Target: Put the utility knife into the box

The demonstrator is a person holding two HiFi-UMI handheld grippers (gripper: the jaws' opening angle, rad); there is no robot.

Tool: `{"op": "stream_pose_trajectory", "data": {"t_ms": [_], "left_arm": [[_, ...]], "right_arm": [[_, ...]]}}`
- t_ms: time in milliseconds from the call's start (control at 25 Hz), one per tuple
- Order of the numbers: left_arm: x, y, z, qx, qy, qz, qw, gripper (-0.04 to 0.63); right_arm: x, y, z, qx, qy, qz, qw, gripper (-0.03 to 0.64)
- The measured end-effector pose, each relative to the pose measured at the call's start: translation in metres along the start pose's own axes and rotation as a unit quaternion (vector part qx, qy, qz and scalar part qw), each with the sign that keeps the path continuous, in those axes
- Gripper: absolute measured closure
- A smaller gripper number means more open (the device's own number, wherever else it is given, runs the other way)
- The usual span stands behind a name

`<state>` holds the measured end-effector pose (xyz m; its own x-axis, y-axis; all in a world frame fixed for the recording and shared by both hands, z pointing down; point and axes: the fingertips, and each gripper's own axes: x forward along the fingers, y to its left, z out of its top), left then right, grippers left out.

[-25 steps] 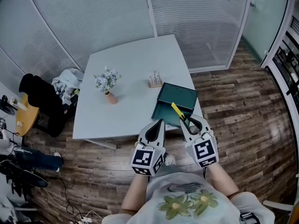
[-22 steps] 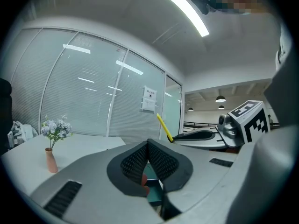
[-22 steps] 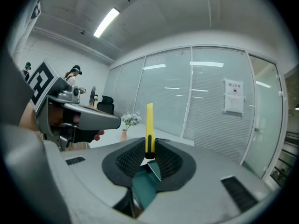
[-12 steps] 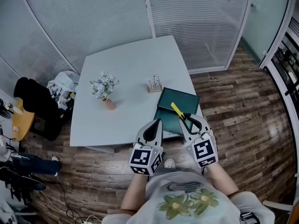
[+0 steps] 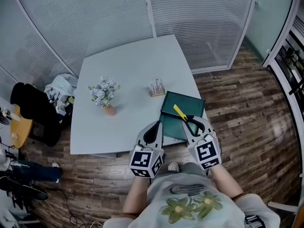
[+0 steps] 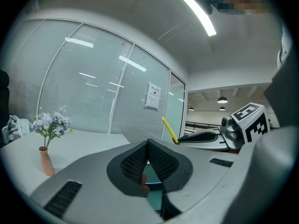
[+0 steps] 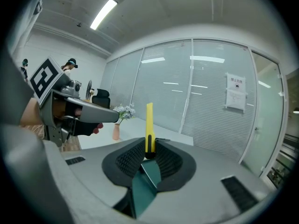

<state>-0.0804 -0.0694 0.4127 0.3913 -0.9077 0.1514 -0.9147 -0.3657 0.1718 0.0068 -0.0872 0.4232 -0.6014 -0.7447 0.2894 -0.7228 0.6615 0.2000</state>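
Observation:
A yellow utility knife [image 5: 180, 112] sticks up and forward out of my right gripper [image 5: 190, 123], which is shut on its lower end. In the right gripper view the knife [image 7: 149, 126] stands upright between the pads. The dark green box [image 5: 169, 104] lies open on the white table [image 5: 128, 65] near its front right corner, just under and beyond the knife. A part of the box [image 7: 144, 183] shows below the jaws. My left gripper [image 5: 152, 128] hangs to the left of the box at the table's front edge, shut with nothing in it. From the left gripper view the knife [image 6: 169, 129] shows to the right.
A small vase of flowers [image 5: 105, 94] stands left of the middle of the table. A little holder with upright pieces [image 5: 156, 87] sits just behind the box. Glass partition walls [image 5: 199, 18] close off the back. A chair heaped with clothes [image 5: 33, 103] stands left of the table.
The knife has stayed in my right gripper. My left gripper has slid slightly left and toward me. The head view has shifted, so the box now shows more from above.

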Motion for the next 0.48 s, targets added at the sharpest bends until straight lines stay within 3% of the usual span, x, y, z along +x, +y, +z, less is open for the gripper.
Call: {"op": "stream_pose_trajectory", "data": {"t_ms": [480], "left_arm": [[0.018,0.01,-0.011,-0.009,0.011,-0.009,0.9999,0.601]], "right_arm": [[0.02,-0.004,-0.023,-0.003,0.031,0.006,0.999,0.543]]}}
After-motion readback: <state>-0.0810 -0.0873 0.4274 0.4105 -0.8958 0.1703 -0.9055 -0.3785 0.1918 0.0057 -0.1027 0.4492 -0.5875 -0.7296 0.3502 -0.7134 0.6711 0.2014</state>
